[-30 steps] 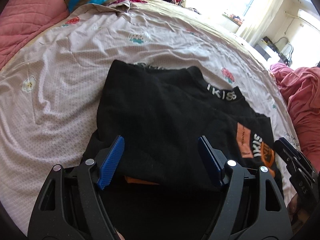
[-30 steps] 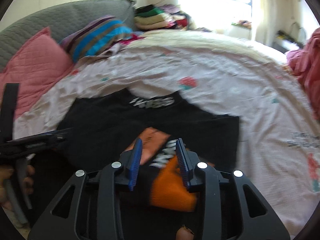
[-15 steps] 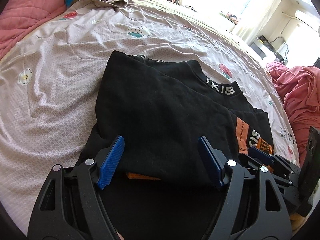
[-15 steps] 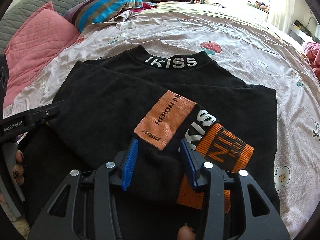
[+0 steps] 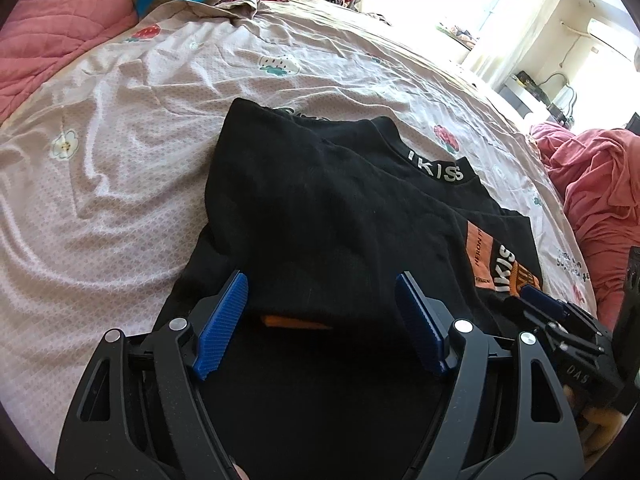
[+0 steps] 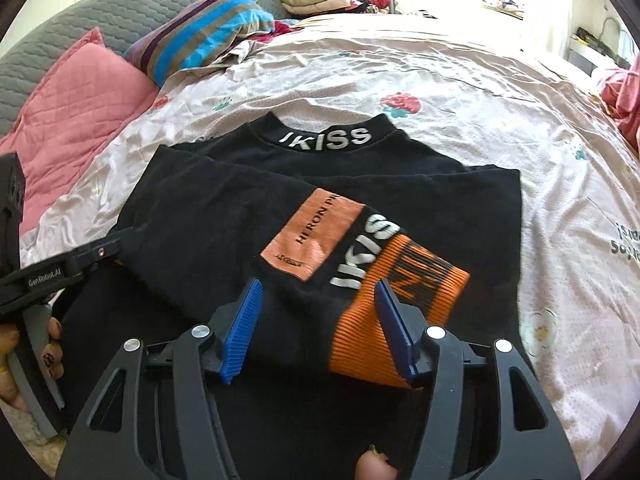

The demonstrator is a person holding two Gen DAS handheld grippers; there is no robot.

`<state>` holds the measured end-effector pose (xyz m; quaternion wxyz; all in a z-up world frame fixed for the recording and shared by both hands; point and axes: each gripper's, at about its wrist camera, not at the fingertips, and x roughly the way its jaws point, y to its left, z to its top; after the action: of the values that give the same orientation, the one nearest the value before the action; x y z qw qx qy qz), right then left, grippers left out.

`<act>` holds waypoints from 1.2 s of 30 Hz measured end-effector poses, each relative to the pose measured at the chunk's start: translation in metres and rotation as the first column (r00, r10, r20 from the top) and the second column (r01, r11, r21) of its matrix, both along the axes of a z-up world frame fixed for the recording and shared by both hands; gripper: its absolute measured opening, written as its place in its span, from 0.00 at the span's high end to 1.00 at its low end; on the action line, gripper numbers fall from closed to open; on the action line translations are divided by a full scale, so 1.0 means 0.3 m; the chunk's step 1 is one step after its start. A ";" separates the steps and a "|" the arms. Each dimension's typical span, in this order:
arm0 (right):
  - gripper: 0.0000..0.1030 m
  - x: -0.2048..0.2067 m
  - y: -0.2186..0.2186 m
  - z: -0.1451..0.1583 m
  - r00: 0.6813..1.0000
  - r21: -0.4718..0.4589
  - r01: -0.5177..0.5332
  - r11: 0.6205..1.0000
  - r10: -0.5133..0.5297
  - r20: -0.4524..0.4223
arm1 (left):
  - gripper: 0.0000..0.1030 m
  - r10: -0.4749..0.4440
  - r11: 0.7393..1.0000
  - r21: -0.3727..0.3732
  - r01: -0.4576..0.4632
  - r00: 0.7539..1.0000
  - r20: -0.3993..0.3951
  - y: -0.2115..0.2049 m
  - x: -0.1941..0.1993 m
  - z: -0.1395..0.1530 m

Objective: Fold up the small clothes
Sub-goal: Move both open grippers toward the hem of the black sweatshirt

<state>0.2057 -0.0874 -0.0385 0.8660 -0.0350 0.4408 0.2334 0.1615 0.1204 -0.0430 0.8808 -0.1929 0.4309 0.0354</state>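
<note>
We see the black knit sweater (image 6: 224, 216) with sleeves folded in, lengthwise fold remaining; left gripper (image 5: 322, 322) and right gripper (image 6: 318, 330) both spread, grasping nothing.

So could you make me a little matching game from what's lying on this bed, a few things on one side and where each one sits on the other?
Things
1. black sweater
2. striped pillow
3. pink cushion
4. orange cuff

Places
A. far end of the bed, beside a stack of folded clothes
B. left edge of the bed, against the grey headboard
C. spread in the middle of the bedsheet, collar pointing away
D. folded onto the sweater, between the right gripper's open fingers

Pairs: 1-C, 2-A, 3-B, 4-D
</note>
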 end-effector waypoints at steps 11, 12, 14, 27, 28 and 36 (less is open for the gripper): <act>0.30 -0.054 -0.104 0.102 0.998 0.080 0.042 0.996 -0.046 0.045 | 0.25 0.037 0.999 -0.025 -0.037 0.999 0.009 0.027 -0.097 0.040; 0.29 -0.061 -0.112 0.111 0.998 0.090 0.042 0.995 -0.046 0.048 | 0.24 0.040 0.999 -0.023 -0.040 0.999 0.015 0.028 -0.110 0.049; 0.26 -0.072 -0.122 0.123 0.997 0.098 0.044 0.994 -0.050 0.054 | 0.20 0.045 0.999 -0.009 -0.045 0.999 0.023 0.025 -0.128 0.065; 0.09 -0.123 -0.191 0.182 0.995 0.155 0.062 0.986 -0.074 0.073 | 0.09 0.049 0.998 0.027 -0.051 0.996 0.075 0.005 -0.217 0.152; 0.09 -0.125 -0.193 0.184 0.994 0.154 0.062 0.986 -0.075 0.075 | 0.09 0.050 0.998 0.030 -0.053 0.996 0.076 0.005 -0.224 0.155; 0.09 -0.155 -0.228 0.191 0.993 0.148 0.067 0.987 -0.080 0.085 | 0.09 0.068 0.997 0.028 -0.070 0.995 0.067 0.029 -0.278 0.159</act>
<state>0.1591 -0.1559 0.0187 0.8934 0.0340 0.3839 0.2308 0.0779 0.1289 0.0048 0.8957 -0.1955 0.3940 0.0658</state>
